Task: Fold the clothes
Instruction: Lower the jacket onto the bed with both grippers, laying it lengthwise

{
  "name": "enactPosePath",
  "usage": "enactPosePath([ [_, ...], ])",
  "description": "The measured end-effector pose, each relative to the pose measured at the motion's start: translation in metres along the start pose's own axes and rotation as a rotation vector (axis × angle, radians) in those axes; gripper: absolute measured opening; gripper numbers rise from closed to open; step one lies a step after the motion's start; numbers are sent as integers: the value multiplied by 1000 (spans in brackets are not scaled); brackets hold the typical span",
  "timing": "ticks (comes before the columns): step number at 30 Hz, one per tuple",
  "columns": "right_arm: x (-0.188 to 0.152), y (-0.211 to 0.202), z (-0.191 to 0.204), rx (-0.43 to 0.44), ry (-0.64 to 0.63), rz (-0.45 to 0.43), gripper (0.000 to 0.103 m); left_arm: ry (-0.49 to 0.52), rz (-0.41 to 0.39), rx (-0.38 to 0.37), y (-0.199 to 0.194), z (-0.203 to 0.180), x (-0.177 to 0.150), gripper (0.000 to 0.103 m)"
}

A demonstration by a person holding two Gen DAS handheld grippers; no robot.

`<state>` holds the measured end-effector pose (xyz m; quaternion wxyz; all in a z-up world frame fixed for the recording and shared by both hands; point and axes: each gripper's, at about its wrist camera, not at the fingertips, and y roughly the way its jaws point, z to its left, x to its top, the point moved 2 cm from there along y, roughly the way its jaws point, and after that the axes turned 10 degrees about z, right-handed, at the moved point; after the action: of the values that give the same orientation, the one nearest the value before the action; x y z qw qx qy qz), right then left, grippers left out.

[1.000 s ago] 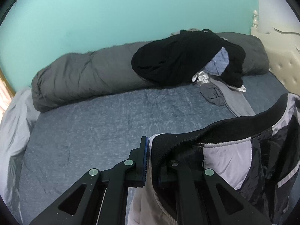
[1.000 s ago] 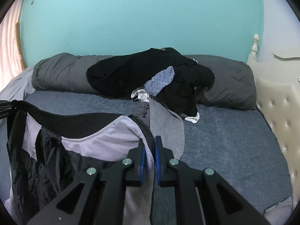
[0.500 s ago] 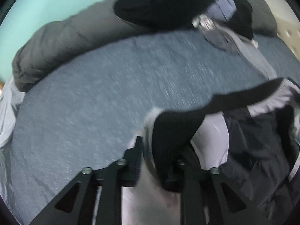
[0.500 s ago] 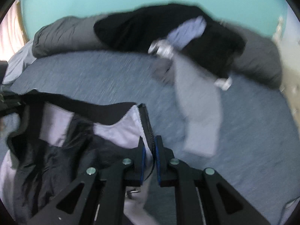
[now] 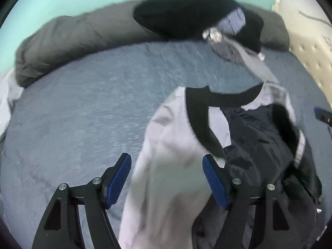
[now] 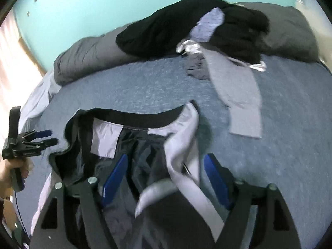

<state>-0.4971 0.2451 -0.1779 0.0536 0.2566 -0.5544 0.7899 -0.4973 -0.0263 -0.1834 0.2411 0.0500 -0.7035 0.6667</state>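
With the jaws of both the left gripper point(image 5: 167, 178) and the right gripper point(image 6: 165, 178) opening — nothing pinched — the black-and-lilac nylon jacket point(image 5: 244, 137) dropped on the blue bed sheet point(image 5: 83, 112) should be smoothed flat before folding

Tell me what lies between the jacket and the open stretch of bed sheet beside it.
Nothing visible. The jacket lies next to bare blue sheet. The pile of dark clothes and the grey garment sit farther back, by the rolled grey duvet.

Left gripper point(image 5: 167, 178) and right gripper point(image 6: 166, 178), jaws opening, angled downward.
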Motion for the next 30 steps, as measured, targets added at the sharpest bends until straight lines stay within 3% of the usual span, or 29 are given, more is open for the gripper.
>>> enactPosePath([
  [4,-48,-34,-36,17,94,4,77,-17,-58,-18,-42,15,-44,75],
  [10,-130,-62,-76,39,202,37,77,-65,-92,-67,-76,30,-124,75],
  [17,-216,-71,-111,31,337,89,77,-205,-40,-124,-73,39,-239,75],
  [20,-242,-78,-118,32,380,83,77,-256,-25,-135,-75,42,-273,75],
  [25,-274,-80,-129,104,494,65,77,-286,-47,-128,-92,47,-310,75],
  [28,-288,-72,-126,116,499,73,69,-289,-63,-122,-99,47,-324,75],
  [30,-295,-67,-124,106,492,80,57,-302,-61,-128,-99,46,-333,75],
])
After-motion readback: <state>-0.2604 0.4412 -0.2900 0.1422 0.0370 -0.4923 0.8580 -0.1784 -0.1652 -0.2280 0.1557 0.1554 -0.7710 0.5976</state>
